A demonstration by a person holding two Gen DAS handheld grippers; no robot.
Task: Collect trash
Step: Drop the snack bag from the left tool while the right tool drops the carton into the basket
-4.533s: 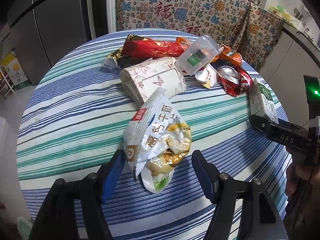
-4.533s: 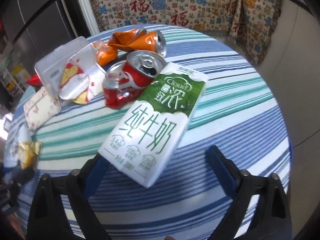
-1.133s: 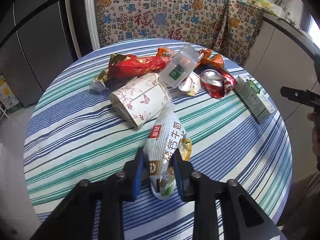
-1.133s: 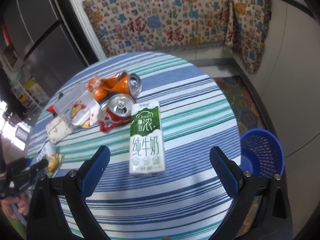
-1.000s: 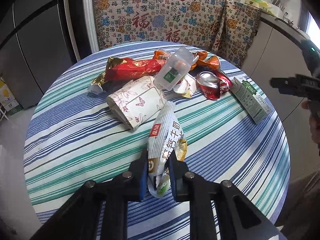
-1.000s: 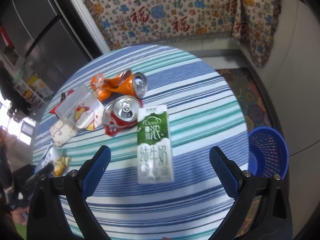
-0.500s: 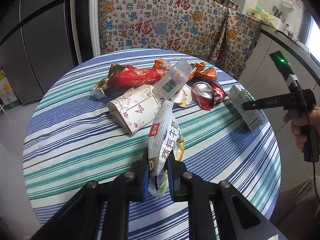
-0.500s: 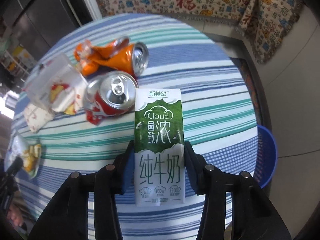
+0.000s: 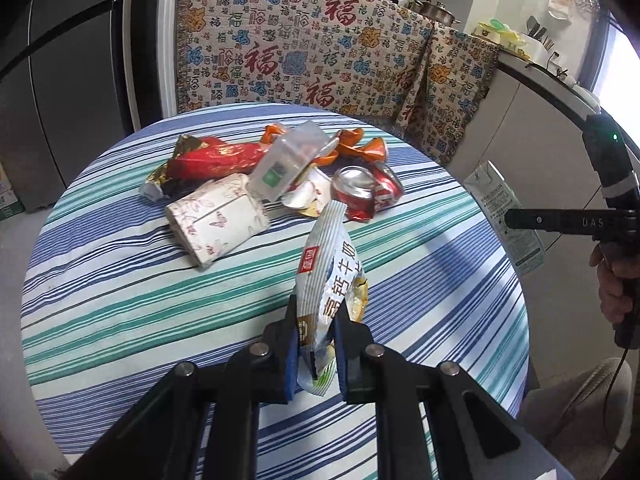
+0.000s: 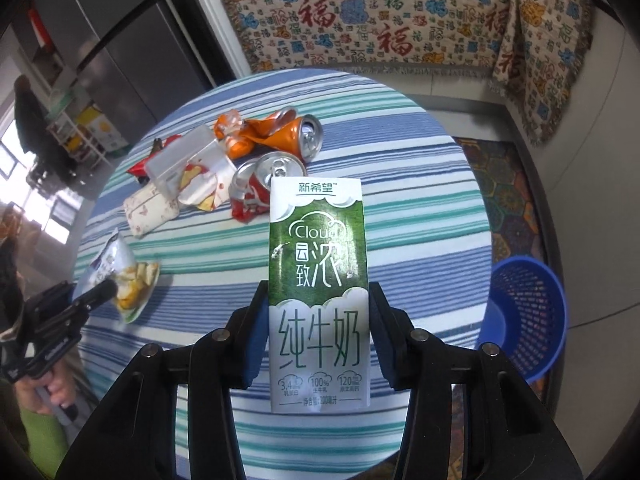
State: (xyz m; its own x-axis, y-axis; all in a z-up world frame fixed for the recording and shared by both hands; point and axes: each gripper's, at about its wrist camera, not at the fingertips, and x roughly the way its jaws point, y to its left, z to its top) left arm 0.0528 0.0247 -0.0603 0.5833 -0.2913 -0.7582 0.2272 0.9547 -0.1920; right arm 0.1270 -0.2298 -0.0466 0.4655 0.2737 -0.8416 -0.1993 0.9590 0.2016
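Note:
My left gripper (image 9: 316, 344) is shut on a white-and-blue snack bag (image 9: 328, 272), which hangs lifted above the striped round table (image 9: 120, 280). In the right wrist view my right gripper (image 10: 318, 332) is shut on a green-and-white milk carton (image 10: 318, 264), held clear of the table. The carton (image 9: 506, 216) and right gripper show at the right edge of the left wrist view. Still on the table lie a crushed red can (image 10: 256, 184), an orange can (image 10: 288, 136), a clear plastic box (image 10: 180, 164), a red wrapper (image 9: 216, 160) and a floral tissue pack (image 9: 218, 216).
A blue mesh waste basket (image 10: 524, 312) stands on the floor right of the table. A patterned cloth (image 9: 312, 60) covers the furniture behind. A grey fridge (image 9: 60, 80) stands at the left. A person's hand (image 10: 44, 384) holds the left gripper's handle.
My right gripper has closed from wide open onto the milk carton and lifted it off the table. The left gripper has raised the snack bag a little.

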